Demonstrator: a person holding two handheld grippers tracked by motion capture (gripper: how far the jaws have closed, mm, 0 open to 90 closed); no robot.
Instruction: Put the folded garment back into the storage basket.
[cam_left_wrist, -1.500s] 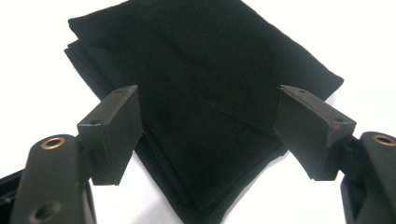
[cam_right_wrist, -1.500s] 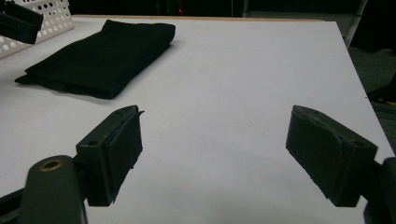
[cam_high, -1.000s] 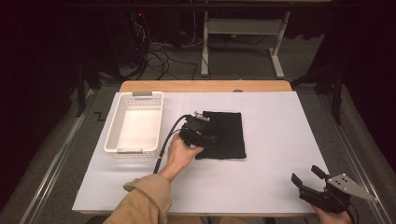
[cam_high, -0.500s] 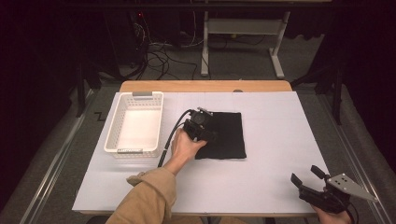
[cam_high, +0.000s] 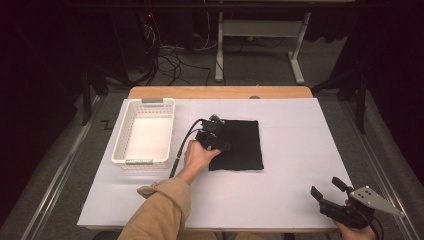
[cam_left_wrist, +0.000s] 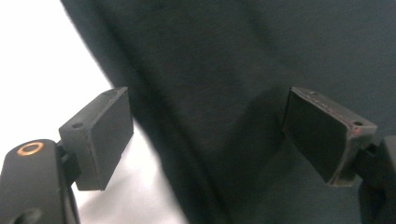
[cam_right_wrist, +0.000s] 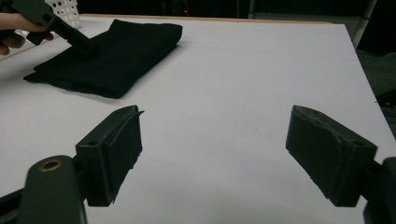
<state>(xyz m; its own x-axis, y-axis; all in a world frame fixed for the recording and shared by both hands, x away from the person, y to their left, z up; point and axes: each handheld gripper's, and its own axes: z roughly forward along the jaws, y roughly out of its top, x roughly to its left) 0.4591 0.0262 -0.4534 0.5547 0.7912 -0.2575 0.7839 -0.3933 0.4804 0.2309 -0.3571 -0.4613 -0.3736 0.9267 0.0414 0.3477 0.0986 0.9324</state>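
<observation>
Left tool (cam_high: 218, 134) has slid forward onto the cloth's (cam_high: 240, 145) left edge, jaws just spreading wide, gripping nothing. Cloth lies mid-tabletop (cam_high: 290, 150). Right tool (cam_high: 330, 192) idles, jaws apart.

My left hand-held gripper (cam_high: 216, 136): a black body, with a black cable curving off toward 7 o'clock. My left sleeve (cam_high: 159, 212) is tan and loose at the cuff. In its own view, two matte black rectangular pads (cam_left_wrist: 105, 135), each with a small screw hole; a brass-ringed screw at 8 o'clock. My right hand-held gripper (cam_high: 331, 190): black, bearing a grey three-cornered plate (cam_high: 374, 198) with small holes.
</observation>
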